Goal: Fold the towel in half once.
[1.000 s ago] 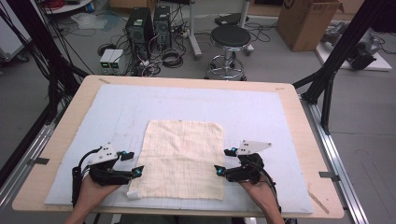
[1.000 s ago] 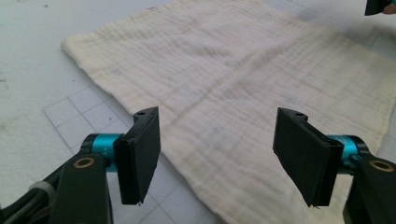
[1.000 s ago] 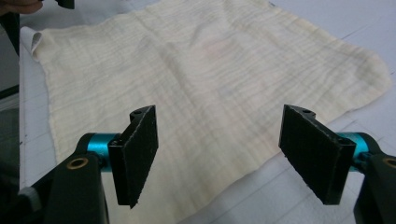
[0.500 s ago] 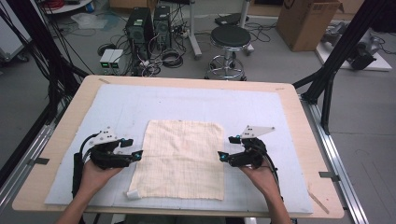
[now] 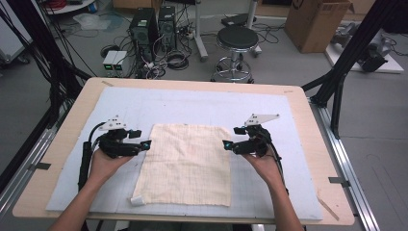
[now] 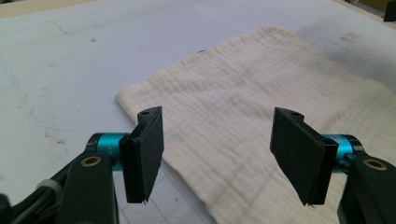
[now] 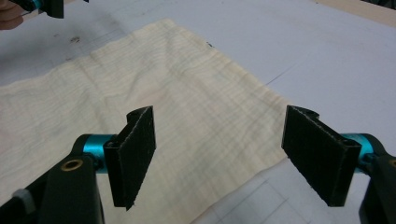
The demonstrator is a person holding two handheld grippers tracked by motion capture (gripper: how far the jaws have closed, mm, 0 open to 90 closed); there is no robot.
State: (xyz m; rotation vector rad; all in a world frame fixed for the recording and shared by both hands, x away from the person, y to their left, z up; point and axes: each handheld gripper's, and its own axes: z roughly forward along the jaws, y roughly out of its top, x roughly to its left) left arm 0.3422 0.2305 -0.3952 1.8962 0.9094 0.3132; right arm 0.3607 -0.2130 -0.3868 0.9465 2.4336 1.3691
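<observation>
Here, left gripper (image 5: 148, 143) and right gripper (image 5: 225, 144) gaping, probably hovering beside cloth (image 5: 185, 163) edges.

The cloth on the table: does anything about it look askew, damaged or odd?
Slightly. The cream cloth lies flat but a little askew to the mat, and its near left corner is turned up. Faint grey smudges show in the left gripper view. No tear visible.

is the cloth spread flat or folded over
Looks folded: the cream cloth lies flat on the mat, but its left edge looks rounded like a fold, and a layer peeks out at the near-left corner.
</observation>
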